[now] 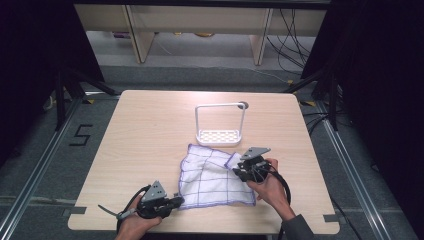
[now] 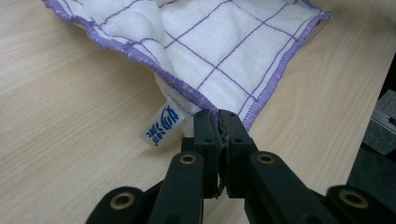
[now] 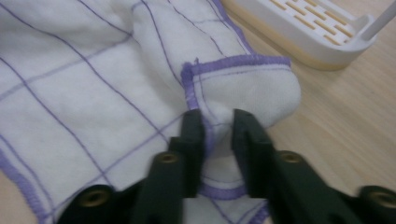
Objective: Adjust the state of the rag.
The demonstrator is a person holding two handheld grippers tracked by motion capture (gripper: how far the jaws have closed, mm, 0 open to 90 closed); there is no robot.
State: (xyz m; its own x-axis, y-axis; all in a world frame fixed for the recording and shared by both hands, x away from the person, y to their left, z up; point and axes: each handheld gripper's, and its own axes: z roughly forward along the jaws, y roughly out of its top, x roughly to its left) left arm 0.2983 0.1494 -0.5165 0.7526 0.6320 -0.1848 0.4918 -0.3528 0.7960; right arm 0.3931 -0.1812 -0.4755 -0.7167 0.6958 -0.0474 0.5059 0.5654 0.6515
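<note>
— Where's the cloth [image 1: 215, 176] sitting from where you stand?

— Spread on the wooden table [image 1: 150, 130], stretched between the two grippers. It's white with a purple grid and purple stitched edging, a bit rumpled on the side toward the rack.

— What's the left gripper [image 1: 176, 201] doing?

— Clamped tight on a corner of the cloth. Looking along its jaws in the left gripper view [image 2: 218, 122], they're pressed together with the purple hem pinched right at the tips, and the rest of the fabric fans out ahead of them. A small white label with blue print [image 2: 161, 125] hangs off the hem just to the left of the jaw tips.

— And the right gripper [image 1: 239, 168]?

— Gripping too. In the right gripper view [image 3: 217, 122] its jaws squeeze a folded-over corner of the cloth, and the fold bulges out just past the tips, hemmed in purple.

— Anything else close by?

— A white rack [image 1: 219, 125] with a slotted base and a tall hoop handle stands just beyond the right gripper, ahead of it and to its right, near the cloth's far edge.
</note>
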